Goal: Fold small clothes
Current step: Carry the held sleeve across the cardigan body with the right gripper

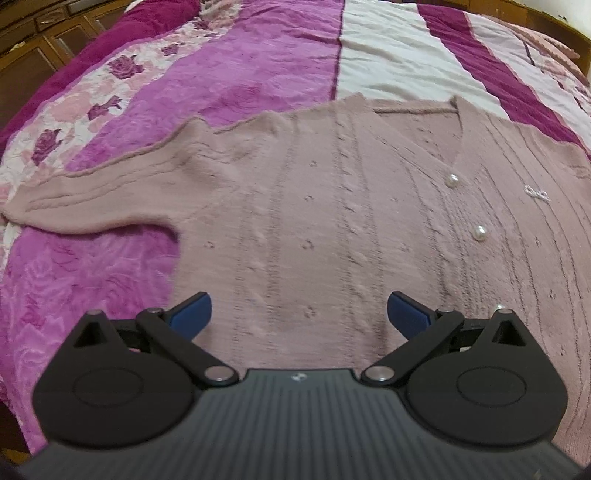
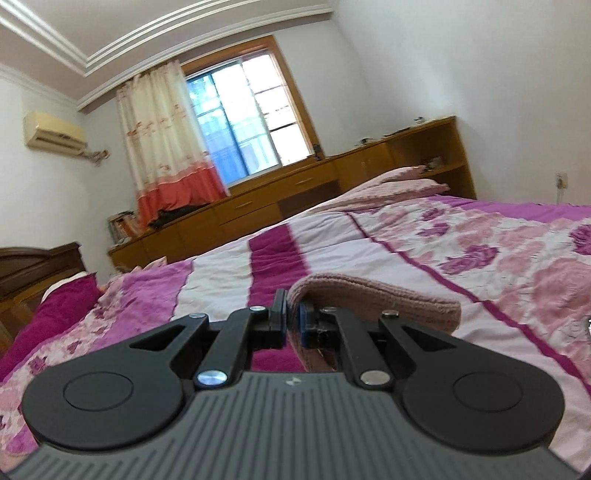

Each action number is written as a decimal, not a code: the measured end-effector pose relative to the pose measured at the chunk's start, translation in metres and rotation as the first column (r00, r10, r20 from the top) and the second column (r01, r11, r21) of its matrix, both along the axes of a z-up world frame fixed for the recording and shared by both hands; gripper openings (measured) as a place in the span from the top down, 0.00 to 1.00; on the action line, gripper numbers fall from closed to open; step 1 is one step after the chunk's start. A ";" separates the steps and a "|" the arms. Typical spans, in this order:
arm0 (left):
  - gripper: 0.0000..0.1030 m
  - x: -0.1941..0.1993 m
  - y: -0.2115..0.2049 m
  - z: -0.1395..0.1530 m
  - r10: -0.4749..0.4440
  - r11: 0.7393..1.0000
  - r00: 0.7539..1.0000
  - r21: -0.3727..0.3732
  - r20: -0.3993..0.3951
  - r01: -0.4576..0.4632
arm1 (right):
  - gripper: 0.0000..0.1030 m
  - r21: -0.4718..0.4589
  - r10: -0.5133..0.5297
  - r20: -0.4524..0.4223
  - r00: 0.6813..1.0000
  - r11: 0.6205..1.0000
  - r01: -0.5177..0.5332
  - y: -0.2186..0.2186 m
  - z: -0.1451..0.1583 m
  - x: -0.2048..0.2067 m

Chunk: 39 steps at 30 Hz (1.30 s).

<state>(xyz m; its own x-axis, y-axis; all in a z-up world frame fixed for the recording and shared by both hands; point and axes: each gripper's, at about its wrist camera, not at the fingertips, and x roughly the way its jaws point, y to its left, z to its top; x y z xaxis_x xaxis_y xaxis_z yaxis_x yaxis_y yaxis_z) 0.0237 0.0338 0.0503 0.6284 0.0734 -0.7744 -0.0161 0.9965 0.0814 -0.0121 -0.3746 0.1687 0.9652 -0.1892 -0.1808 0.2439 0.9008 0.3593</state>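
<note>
My left tongs [image 1: 299, 314] stand wide, their blue pads [image 1: 192, 312] far apart with nothing between them, hanging above the lower body of the pink knitted cardigan [image 1: 314, 206]. The cardigan lies front-up and flat on the bed, spread across the quilt [image 1: 258, 66]. Just beyond the pads its cable ribs run away from me, and to the right of them the pearl buttons [image 1: 479, 233] sit in a line along the closed front, leading up to the V-neck. The one sleeve [image 1: 96, 195] stretches out to the left over the magenta and rose-printed part of the quilt, its end at the picture's edge. Past the neckline the quilt goes on in white and dark magenta stripes, and dark wooden furniture [image 1: 44, 33] shows in the far left corner.

My right tongs [image 2: 292, 317] are narrow — pinched on a fold of the same pink knit, the cuff end of a sleeve [image 2: 388, 295], which loops up out of the pads and droops to the right, lifted above the quilt [image 2: 480, 258]. Behind it the striped and flowered quilt runs on to a pink pillow [image 2: 402, 181] at the far side of the bed. Beyond that stands a long wooden cabinet [image 2: 303, 192] under the window [image 2: 243, 110], with a cream and orange curtain [image 2: 166, 140] drawn half across it — and an air conditioner [image 2: 53, 134] high on the left wall.
</note>
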 end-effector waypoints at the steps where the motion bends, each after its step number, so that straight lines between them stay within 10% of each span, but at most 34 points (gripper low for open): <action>1: 0.00 0.000 0.003 0.002 0.006 1.000 1.000 -0.002 0.003 -0.006 | 0.94 -0.008 0.015 -0.003 1.000 1.000 -0.015 0.007 0.002 0.003; 21: 0.00 -0.010 0.065 0.019 0.085 0.996 0.996 -0.022 0.036 -0.084 | 0.94 -0.046 0.200 -0.059 0.978 0.978 -0.203 0.177 0.022 0.049; 39: 0.00 -0.012 0.102 0.006 0.134 0.989 0.991 -0.062 0.022 -0.133 | 0.94 -0.012 0.363 -0.341 0.867 0.921 -0.390 0.317 -0.087 0.104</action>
